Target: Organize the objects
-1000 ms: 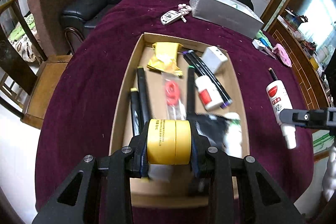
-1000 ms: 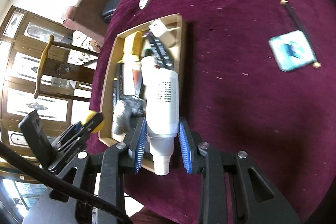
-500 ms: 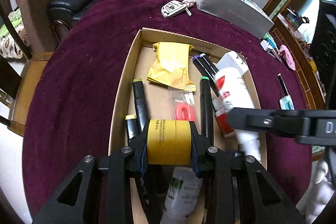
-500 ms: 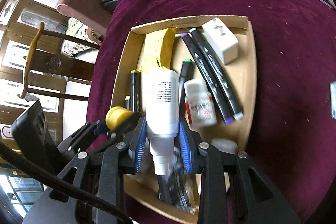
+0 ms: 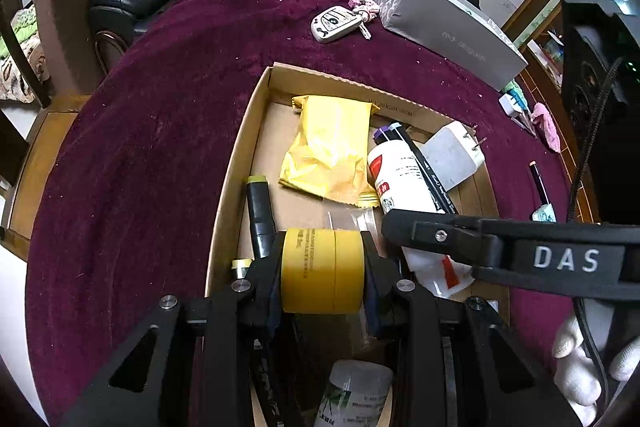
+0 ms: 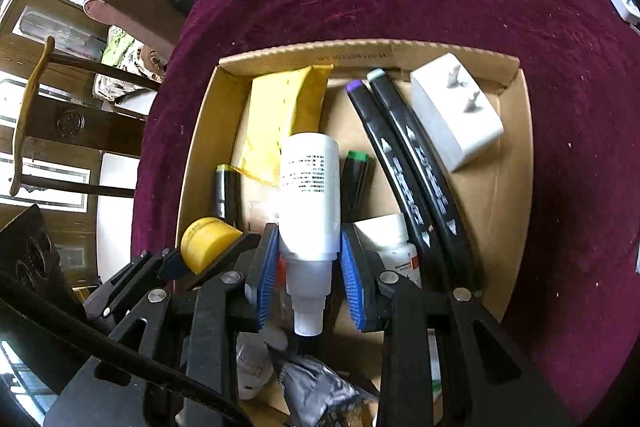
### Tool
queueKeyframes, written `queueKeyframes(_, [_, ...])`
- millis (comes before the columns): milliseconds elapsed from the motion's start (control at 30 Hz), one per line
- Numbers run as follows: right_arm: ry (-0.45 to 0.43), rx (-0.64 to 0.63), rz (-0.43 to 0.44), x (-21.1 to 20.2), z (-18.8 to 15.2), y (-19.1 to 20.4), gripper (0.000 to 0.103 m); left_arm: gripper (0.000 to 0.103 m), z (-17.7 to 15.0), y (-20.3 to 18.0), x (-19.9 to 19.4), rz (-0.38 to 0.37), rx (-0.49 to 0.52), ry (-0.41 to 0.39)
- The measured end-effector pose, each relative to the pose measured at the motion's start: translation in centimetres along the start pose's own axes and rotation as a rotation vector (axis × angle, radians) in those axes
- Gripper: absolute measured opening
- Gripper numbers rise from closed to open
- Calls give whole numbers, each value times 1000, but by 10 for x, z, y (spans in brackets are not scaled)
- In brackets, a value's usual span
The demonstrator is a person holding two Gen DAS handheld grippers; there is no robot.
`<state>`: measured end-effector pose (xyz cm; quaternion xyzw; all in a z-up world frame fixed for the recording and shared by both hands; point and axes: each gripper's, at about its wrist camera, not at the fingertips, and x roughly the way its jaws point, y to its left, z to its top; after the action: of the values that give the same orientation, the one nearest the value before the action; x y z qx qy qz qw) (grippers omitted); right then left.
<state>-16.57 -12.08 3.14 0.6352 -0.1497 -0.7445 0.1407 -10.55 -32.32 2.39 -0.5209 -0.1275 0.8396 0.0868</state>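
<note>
Left wrist view: the cardboard box [image 5: 240, 163] lies on a maroon tablecloth [image 5: 140, 147], which is bare and wide along the box's left wall. Beyond the far wall lie a key fob [image 5: 335, 24] and a long grey carton [image 5: 448, 31], both well apart from the box. Inside, the floor between a yellow packet [image 5: 328, 147] and the left wall is open cardboard, with a black marker [image 5: 259, 211] lying along that wall. The left gripper [image 5: 323, 271] hangs over the near part of the box, its jaws pinching a roll of yellow tape [image 5: 323, 269] by its flat sides. The right gripper's black finger crosses from the right, over a white bottle [image 5: 400, 179] it carries. A white plug adapter [image 5: 452, 155] leans at the far right corner.

Right wrist view: the right gripper [image 6: 308, 267] has its blue pads [image 6: 266, 263] pressed on the white bottle's shoulder, cap end toward the camera, body pointing over the box interior. Two black markers [image 6: 412, 179] lie side by side to the right, next to the adapter. Bare cardboard shows along the right wall. The tape roll sits at lower left in the other gripper.
</note>
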Motion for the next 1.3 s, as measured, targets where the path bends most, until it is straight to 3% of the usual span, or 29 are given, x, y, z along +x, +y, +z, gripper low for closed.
queueKeyframes(200, [-10,-26,-33,2,4,3,28,30,0,0,-2,13,0,-11])
queueKeyframes(367, [-16,-2,11,-2,8,-1,29,31,-2,4,-16,27,-26,-38])
queueKeyframes(433, [-37,12,28,-11,8,-3,37,34,-5,4,-24,43,-23,-59])
queueKeyframes(533, [-71,8,40,-27,6,-3,47,47,-9,1,-35,52,-28,-80])
queueKeyframes(800, [-100,-28,61,-57,-23,-8,47,56,-34,-23,-64,128,-59,-131])
queueKeyframes(967, [-154,-70,32,-87,-54,-17,48,57,-52,-54,-99,276,-75,-238])
queueKeyframes(1133, [-208,-125,-13,-115,-89,-33,52,57,-74,-109,-158,449,-16,-417])
queueKeyframes(1167, [-215,-137,-18,-118,-94,-34,52,62,-78,-119,-168,448,-9,-437])
queueKeyframes(1200, [-225,-150,-23,-123,-102,-36,52,79,-82,-125,-177,439,-10,-447])
queueKeyframes(1267, [-239,-176,-37,-129,-118,-38,52,100,-90,-137,-190,380,-41,-448])
queueKeyframes(1300, [-241,-190,-38,-130,-123,-38,52,100,-94,-139,-196,327,-63,-452])
